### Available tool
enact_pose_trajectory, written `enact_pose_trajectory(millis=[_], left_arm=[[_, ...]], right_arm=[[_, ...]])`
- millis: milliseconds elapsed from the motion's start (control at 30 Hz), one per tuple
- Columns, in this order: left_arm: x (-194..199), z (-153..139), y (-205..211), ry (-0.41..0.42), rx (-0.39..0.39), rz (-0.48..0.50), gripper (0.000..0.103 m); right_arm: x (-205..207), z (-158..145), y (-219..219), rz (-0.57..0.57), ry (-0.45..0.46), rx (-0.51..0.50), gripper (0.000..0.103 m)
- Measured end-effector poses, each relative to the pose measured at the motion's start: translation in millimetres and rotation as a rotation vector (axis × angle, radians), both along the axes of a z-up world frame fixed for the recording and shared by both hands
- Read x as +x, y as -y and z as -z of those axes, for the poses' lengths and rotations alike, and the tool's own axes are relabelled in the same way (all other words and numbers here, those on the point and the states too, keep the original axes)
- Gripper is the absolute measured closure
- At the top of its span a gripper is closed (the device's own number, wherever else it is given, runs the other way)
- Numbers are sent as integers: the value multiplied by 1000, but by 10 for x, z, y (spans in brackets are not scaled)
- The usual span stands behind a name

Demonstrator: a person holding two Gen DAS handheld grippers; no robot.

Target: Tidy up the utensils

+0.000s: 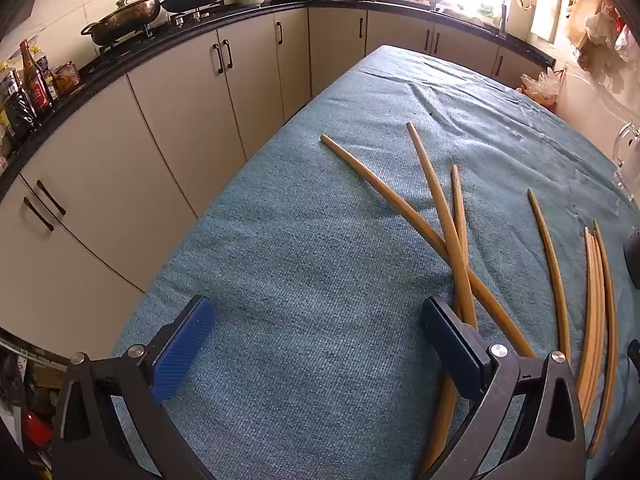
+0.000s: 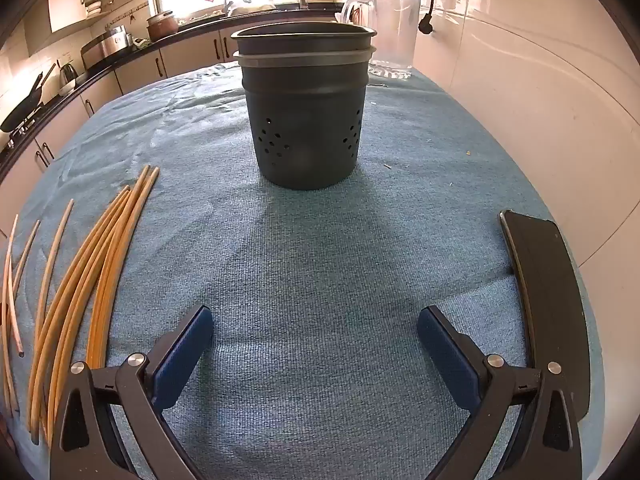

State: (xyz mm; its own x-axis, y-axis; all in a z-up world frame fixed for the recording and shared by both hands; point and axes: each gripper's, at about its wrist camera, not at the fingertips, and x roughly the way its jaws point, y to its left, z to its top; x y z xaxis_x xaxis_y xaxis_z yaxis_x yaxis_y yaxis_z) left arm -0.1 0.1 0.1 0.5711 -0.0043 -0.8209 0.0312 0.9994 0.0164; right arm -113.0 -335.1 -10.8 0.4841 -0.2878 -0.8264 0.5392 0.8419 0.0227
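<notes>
A: Left gripper [image 1: 316, 344]?
B: Spread wide over the blue cloth [image 1: 304, 240], nothing between the pads [image 1: 182, 350]. Three crossed chopsticks [image 1: 452, 228] just beside the right-hand finger; their near ends hidden under that finger, so impossible to tell whether touching it or not.

A: More chopsticks?
B: Yes. One single stick [image 1: 550, 264] further right, then a tight bundle [image 1: 598, 312] at the frame edge, cut off below by the gripper body. Exact count of the bundle hard to make out.

A: Right gripper [image 2: 314, 350]?
B: Also wide, holding nothing, above bare cloth [image 2: 320, 264]. Straight ahead, well apart, a dark holder [image 2: 306, 120] standing upright, with small holes low on its wall. Inside not visible from this angle.

A: Chopsticks in that view?
B: To the left, a fan of sticks [image 2: 96, 264] flat on the cloth, apart from the holder. Lower ends hidden behind the left finger and lost at the frame edge. Some paler thin ones [image 2: 12, 280] at the far left, blurred.

A: Anything else?
B: A flat black object [image 2: 548, 300] by the right finger, partly covered, kind unclear. Behind the holder, a clear jug [image 2: 394, 28], washed out by window light.
</notes>
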Motion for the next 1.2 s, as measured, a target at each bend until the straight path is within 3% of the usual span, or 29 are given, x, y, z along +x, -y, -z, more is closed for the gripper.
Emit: enact_pose_trajectory(millis=[200, 300, 433, 600, 667, 733, 800, 1000, 1200], left_arm=[[3, -8, -11, 1, -1, -3, 0], [-160, -141, -107, 66, -24, -17, 0], [-625, -375, -223, 158, -26, -28, 0], [-1205, -788, -211, 303, -23, 2, 0], [-1430, -919, -205, 393, 2, -1, 0], [-1562, -982, -160, 431, 17, 9, 0], [-1639, -982, -134, 441, 23, 15, 0], [-1712, -863, -37, 392, 42, 38, 0], [-1702, -786, 25, 363, 45, 47, 0]], right_arm=[[16, -10, -8, -30, -14, 3, 0], [-60, -67, -20, -64, -11, 34, 4], [-408, -368, -199, -89, 99, 46, 4], [-772, -856, -566, -121, 254, -69, 4], [-897, -964, -738, -133, 313, -91, 4], [-1012, -1009, -833, -124, 346, -115, 4], [-1065, -1024, -926, -128, 351, -145, 4], [-1004, -886, -1203, -210, 251, -227, 4], [-974, -802, -1287, -243, 213, -238, 4]])
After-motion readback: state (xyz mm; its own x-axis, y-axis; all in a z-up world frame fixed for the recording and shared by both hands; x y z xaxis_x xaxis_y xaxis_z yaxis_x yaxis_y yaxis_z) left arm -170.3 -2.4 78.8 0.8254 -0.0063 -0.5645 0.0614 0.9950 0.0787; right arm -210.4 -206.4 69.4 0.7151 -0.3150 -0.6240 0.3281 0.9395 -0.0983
